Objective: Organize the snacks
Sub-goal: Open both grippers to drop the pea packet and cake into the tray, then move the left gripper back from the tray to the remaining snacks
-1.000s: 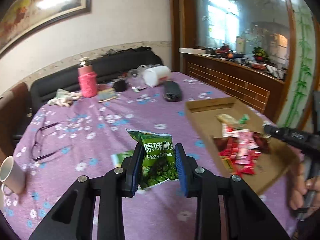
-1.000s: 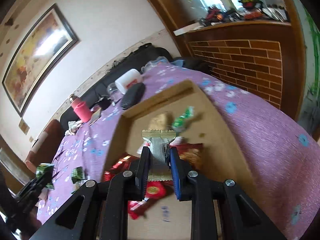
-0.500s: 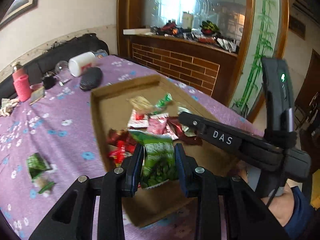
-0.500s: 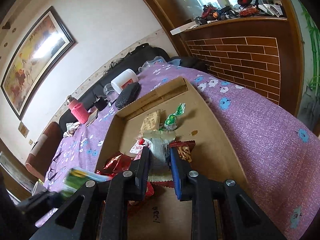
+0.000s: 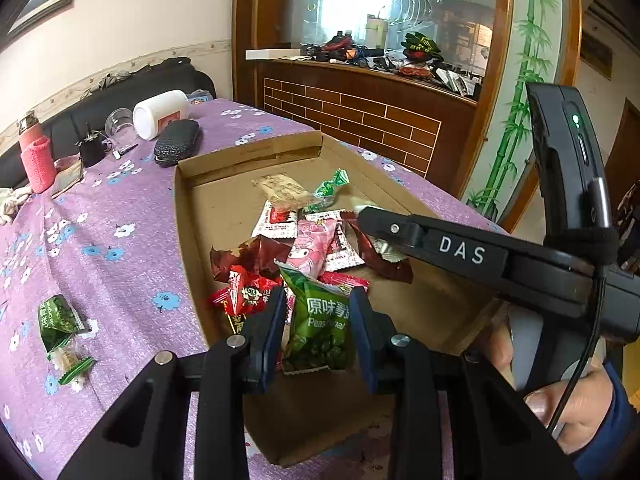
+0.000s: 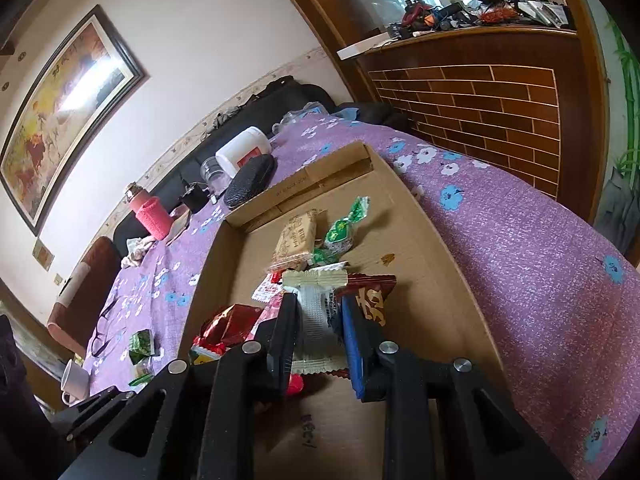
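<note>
My left gripper (image 5: pixel 318 322) is shut on a green peas packet (image 5: pixel 320 326) and holds it over the near end of a shallow cardboard box (image 5: pixel 182 216). My right gripper (image 6: pixel 318 330) is shut on a white snack packet (image 6: pixel 318 312) low over the box (image 6: pixel 436 236). The right gripper also shows in the left wrist view (image 5: pixel 448 246), reaching in from the right over the pile. A pile of red and pink snack packets (image 5: pixel 308 246) lies in the box. Two green snacks (image 5: pixel 56 322) lie on the purple cloth to the left.
The purple flowered table (image 5: pixel 100 220) carries a black glasses case (image 5: pixel 176 144), a white jar (image 5: pixel 160 114) on its side, a pink bottle (image 5: pixel 36 158) and a white mug (image 6: pixel 74 378). A brick-faced wooden counter (image 5: pixel 368 116) stands behind the table.
My left gripper has carried the peas packet from over the purple cloth rightward to above the box. My right gripper keeps its white packet and has sunk closer to the pile.
</note>
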Motion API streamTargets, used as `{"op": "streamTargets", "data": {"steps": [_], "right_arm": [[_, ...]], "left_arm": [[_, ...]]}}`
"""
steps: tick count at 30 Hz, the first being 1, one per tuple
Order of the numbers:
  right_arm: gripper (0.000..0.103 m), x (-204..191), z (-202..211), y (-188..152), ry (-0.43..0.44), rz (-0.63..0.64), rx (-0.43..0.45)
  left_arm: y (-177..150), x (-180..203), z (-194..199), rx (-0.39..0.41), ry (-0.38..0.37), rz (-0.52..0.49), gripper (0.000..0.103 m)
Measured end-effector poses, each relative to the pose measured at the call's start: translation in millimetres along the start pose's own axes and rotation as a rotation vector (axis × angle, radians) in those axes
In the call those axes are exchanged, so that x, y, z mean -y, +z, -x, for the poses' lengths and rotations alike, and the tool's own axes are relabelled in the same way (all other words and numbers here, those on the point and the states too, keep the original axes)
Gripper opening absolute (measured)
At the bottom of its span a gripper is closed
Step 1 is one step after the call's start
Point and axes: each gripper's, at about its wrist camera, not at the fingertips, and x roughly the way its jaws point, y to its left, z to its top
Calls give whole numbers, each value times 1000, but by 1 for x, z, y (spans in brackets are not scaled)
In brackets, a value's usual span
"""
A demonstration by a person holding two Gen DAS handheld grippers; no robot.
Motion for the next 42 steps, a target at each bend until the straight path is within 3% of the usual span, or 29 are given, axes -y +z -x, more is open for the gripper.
{"op": "streamTargets", "data": {"steps": [10,27,35,42], "right_arm": [[36,11,11,2,26,-60,50],[36,3,8,0,2,-28,46],[36,-2,7,-1,-11,2,46],[36,1,9,-1,-18,-12,51]], "left_arm": [[3,2,15,39,10,1,50],[11,-20,32,4,92,42,51],[15,-58,53,40,184,70,56],[24,-138,60,33,280,211,56]]}}
